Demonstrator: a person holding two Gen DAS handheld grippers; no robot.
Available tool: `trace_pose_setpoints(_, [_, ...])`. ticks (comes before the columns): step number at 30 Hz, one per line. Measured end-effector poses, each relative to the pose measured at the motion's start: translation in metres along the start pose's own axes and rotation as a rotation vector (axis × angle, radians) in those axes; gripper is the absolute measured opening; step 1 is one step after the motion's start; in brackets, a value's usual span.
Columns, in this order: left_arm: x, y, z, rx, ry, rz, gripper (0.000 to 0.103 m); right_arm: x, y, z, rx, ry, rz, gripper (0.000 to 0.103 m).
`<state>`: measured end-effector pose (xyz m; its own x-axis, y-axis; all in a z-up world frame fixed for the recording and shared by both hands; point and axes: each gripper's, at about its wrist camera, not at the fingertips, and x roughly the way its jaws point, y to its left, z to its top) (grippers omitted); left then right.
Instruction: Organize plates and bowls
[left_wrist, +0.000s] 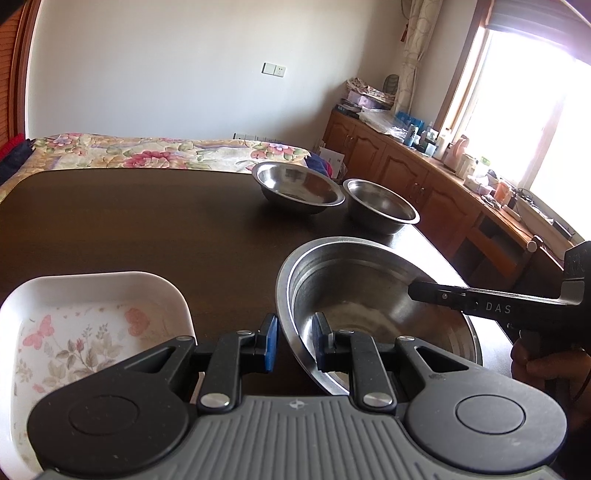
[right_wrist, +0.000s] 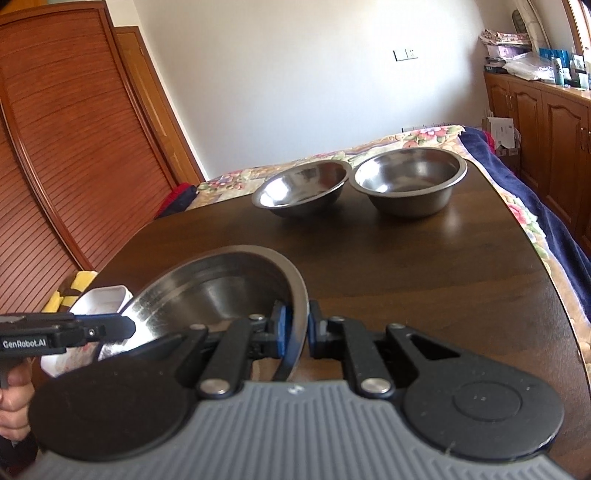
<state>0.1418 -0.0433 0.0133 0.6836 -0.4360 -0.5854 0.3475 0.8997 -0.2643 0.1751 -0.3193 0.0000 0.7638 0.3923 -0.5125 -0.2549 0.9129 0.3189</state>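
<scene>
On the dark counter (right_wrist: 424, 266), your right claw (right_wrist: 295, 332) pinches the near rim of the big steel bowl (right_wrist: 221, 284), tipping it up. Your left claw (left_wrist: 293, 343) straddles the opposite rim, jaws apart, not clamped. Two smaller bowls sit side by side at the far edge, rims nearly touching: shallow bowl (left_wrist: 299, 186), deep bowl (left_wrist: 380, 205). Beside your left claw rests a white floral dish (left_wrist: 92, 325).

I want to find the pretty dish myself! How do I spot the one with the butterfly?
Look at the dark wooden table, at its near left corner beside the big steel bowl. The white dish sits there; it is squarish with pink flowers, while the others are round, shiny metal.
</scene>
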Motion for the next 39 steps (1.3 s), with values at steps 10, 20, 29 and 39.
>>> trace_pose_setpoints(10, [-0.002,0.002,-0.002,-0.003,-0.007,0.01,0.022,-0.001,0.002,0.001,-0.018,0.0,-0.009,0.014])
trace_pose_setpoints(20, [-0.005,0.012,0.01,0.001,-0.035,0.056,0.038,-0.02,-0.004,0.029,-0.061,-0.08,-0.04,0.037])
trace_pose_setpoints(29, [-0.004,0.012,0.043,0.048,-0.081,0.084,0.041,-0.008,-0.014,0.06,-0.131,-0.104,-0.058,0.037])
trace_pose_setpoints(39, [0.024,0.008,0.078,0.075,-0.07,0.072,0.042,0.018,-0.02,0.081,-0.187,-0.088,-0.068,0.037])
